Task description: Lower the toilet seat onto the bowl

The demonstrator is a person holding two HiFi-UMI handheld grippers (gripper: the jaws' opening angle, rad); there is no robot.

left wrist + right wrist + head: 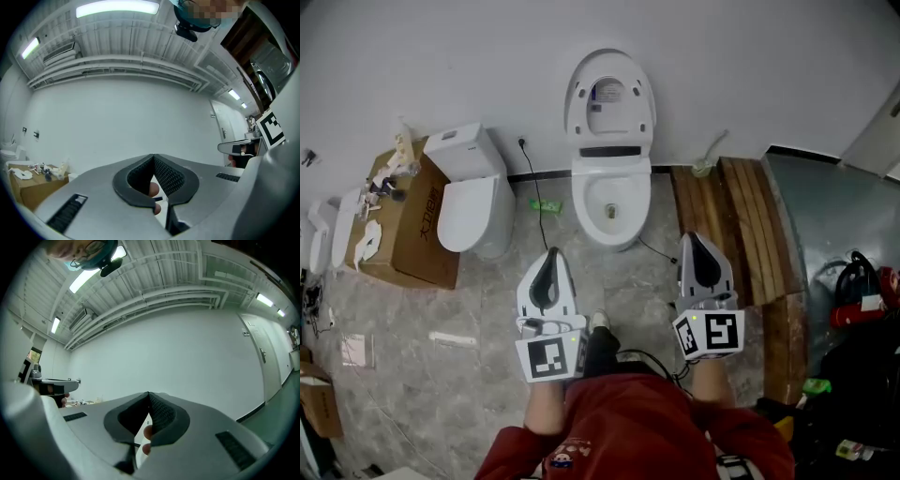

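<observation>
White plastic is seen where the toilet seat (pixel 577 105) stands raised, leaning back against the wall behind the bowl (pixel 582 192). The bowl is left open below it, so the lowering is judged not yet begun.

The left gripper (pixel 549 267) and the right gripper (pixel 694 248) are held side by side in the foreground of the head view, over the grey marble floor (pixel 487 300). Both are well apart from the toilet. The fingers of each are pressed together at their tips in each gripper's own view, and nothing is clamped between them. Those two views are filled by bare wall and ceiling, and the toilet is not shown in either.

The seat lies straight ahead, between the two grippers. In the head view it is placed slightly closer to the left one, though the difference is small. Its long axis runs up the wall: the hinge is set low at the back of the bowl, and the free edge is at the top. That top edge is judged to be the part to be reached and then swung forward and down towards the person.

A second toilet (pixel 473 202) and a cardboard box (pixel 412 234) are set well to the left.
</observation>
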